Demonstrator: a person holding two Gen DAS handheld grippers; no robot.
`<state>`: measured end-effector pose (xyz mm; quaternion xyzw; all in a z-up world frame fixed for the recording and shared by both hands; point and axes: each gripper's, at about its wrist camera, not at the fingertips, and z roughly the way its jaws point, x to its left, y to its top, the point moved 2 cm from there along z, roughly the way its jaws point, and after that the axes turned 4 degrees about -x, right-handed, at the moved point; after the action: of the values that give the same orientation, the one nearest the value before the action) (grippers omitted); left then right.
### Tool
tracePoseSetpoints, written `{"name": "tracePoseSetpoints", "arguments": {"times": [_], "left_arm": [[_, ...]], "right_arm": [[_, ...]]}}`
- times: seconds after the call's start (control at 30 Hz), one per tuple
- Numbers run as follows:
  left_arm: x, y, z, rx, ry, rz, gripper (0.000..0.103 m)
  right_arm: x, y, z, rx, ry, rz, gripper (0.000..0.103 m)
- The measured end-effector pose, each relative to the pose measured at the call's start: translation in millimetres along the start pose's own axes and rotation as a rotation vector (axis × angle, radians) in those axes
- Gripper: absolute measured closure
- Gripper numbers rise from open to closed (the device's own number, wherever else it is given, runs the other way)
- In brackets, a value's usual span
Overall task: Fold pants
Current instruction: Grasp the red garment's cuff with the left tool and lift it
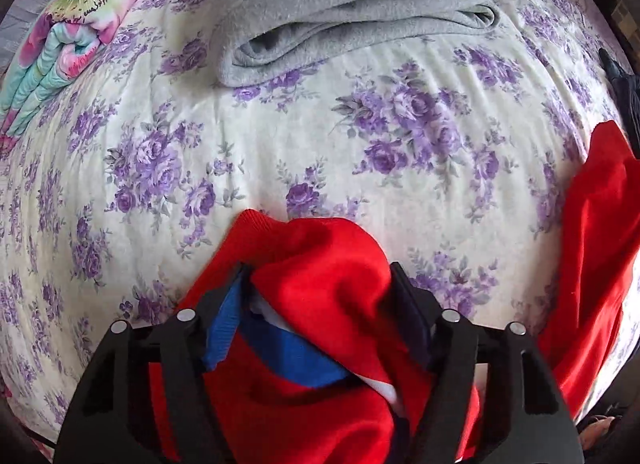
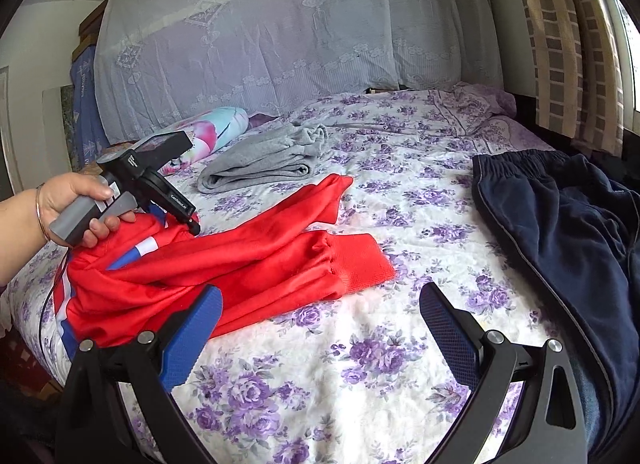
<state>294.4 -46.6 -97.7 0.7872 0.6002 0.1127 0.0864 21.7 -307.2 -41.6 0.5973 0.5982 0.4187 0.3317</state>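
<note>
Red pants (image 1: 320, 264) are seen bunched between the fingers of the left tongs (image 1: 316, 276) at 6 o'clock of the left wrist view, clamped at the part with blue and white trim; a second red stretch hangs at 4 o'clock. Folded grey pants (image 1: 340, 3) are seen at 12 o'clock on the bed (image 1: 280, 151), a rolled flowered quilt (image 1: 72, 23) at 10 o'clock.

From the right wrist view, going left to right: a hand (image 2: 76, 203) with a bangle is seen at 9 o'clock gripping the left tongs (image 2: 194, 223), whose tip is pressed into the red pants (image 2: 240, 260). Both red legs are spread toward centre on the floral sheet, cuffs pointing to 2 o'clock. Grey pants (image 2: 264, 163) lie at 11 o'clock, just beyond the red ones. Right tongs (image 2: 320, 328) are held wide at 6 o'clock, nothing between the blue pads (image 2: 196, 340), left pad just beside the red cloth. Navy pants (image 2: 560, 223) are laid at 3 o'clock, well apart from the red pair.
</note>
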Motion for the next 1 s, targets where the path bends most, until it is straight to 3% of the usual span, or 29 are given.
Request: {"name": "tracePoseSetpoints", "arguments": {"times": [0.07, 0.13, 0.2, 0.37, 0.47, 0.6, 0.7, 0.77, 0.87, 1.0], "left_arm": [[4, -3, -8, -0.029, 0.026, -0.022, 0.068], [19, -8, -22, -0.064, 0.001, -0.081, 0.074], [40, -14, -44, -0.132, -0.001, -0.157, 0.075], [116, -50, -156, -0.486, -0.019, -0.4, 0.074], [179, -71, -194, -0.582, 0.029, -0.519, 0.074], [260, -113, -216, -0.606, 0.142, -0.668, 0.074], [295, -137, -195, -0.563, 0.219, -0.706, 0.074], [297, -145, -176, -0.536, 0.24, -0.701, 0.074], [288, -147, -154, -0.516, 0.254, -0.68, 0.074], [275, -143, -147, -0.536, 0.231, -0.667, 0.073]], "right_arm": [[2, 0, 3, 0.004, 0.011, -0.01, 0.004], [1, 2, 5, 0.007, 0.02, -0.018, 0.004], [-3, 8, 9, 0.011, 0.028, -0.02, 0.004], [-36, 46, 17, -0.039, -0.006, -0.047, 0.004], [-57, 84, 35, -0.03, 0.033, -0.053, 0.004], [-78, 121, 96, 0.117, 0.229, 0.107, 0.004], [-65, 120, 159, 0.301, 0.404, 0.223, 0.004], [-52, 109, 201, 0.424, 0.417, 0.309, 0.004], [-30, 93, 244, 0.522, 0.33, 0.313, 0.004], [-10, 84, 243, 0.504, 0.294, 0.211, 0.005]]}}
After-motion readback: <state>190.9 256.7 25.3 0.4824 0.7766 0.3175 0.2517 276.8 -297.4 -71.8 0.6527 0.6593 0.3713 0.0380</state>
